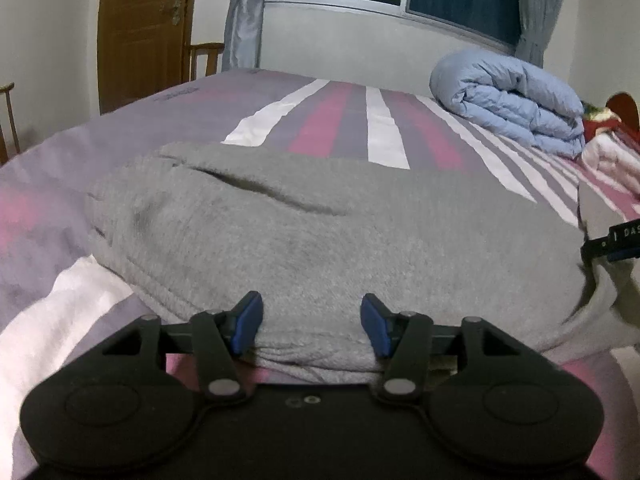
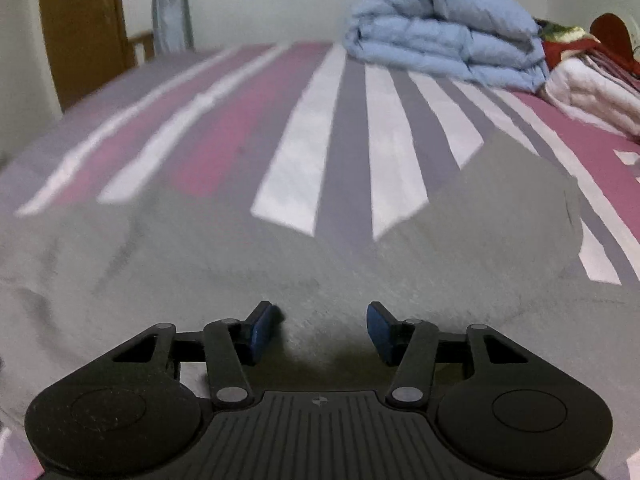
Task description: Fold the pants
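Grey fleece pants (image 1: pixel 304 240) lie on the striped bed, folded into a thick bundle with a pocket slit near the top. My left gripper (image 1: pixel 312 326) is open, its blue pads on either side of the near folded edge of the pants. In the right wrist view the same grey pants (image 2: pixel 280 280) spread across the lower half, with a raised fold at the right. My right gripper (image 2: pixel 322 330) is open just over the grey cloth, holding nothing. The other gripper's black tip (image 1: pixel 612 242) shows at the right edge of the left wrist view.
The bed sheet (image 1: pixel 344 120) has pink, white and grey stripes. A folded light blue duvet (image 1: pixel 508 100) lies at the far right of the bed, with red and white bedding (image 2: pixel 592 80) beside it. A wooden door (image 1: pixel 144 28), a chair and a curtained window stand behind.
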Available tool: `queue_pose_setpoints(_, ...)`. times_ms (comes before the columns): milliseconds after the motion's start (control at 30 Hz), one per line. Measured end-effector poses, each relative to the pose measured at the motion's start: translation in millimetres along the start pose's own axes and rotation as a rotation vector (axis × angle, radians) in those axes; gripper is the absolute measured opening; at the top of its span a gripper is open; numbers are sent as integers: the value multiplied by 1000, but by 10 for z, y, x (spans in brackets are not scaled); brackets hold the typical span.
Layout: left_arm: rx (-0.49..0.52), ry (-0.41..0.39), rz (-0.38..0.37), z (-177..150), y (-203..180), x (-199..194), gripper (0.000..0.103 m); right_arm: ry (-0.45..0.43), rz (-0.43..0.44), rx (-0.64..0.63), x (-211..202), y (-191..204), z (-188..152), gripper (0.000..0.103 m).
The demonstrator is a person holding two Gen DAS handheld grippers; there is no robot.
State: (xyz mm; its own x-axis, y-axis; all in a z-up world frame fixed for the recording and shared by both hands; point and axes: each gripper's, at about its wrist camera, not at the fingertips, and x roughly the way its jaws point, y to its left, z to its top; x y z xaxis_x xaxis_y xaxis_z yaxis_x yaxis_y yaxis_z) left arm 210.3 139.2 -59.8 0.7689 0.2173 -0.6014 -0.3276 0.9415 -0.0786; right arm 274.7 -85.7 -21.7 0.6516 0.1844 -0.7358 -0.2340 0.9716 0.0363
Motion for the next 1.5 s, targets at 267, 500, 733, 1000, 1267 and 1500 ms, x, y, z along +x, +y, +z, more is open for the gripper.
queue_pose_setpoints(267, -2, -19, -7, -26, 5, 15, 47, -52, 45, 85, -511, -251, -364, 4)
queue_pose_setpoints(500, -3, -24, -26, -48, 36, -17, 47, -37, 67, 208, -838, -497, -1011, 4)
queue_pose_setpoints(733, -16, -30, -28, -42, 45, -16, 48, -165, 11, 148, -1066, -503, -622, 61)
queue_pose_setpoints(1000, -21, -30, -29, -40, 40, -4, 49, -105, -55, 49, -488, -624, -110, 45)
queue_pose_setpoints(1267, -15, -32, -27, -48, 36, 0, 49, -117, -28, 265, -940, -1334, -773, 3)
queue_pose_setpoints(1500, -20, -31, -8, -38, -4, 5, 49, -130, -11, 314, -1145, -1598, -1102, 4)
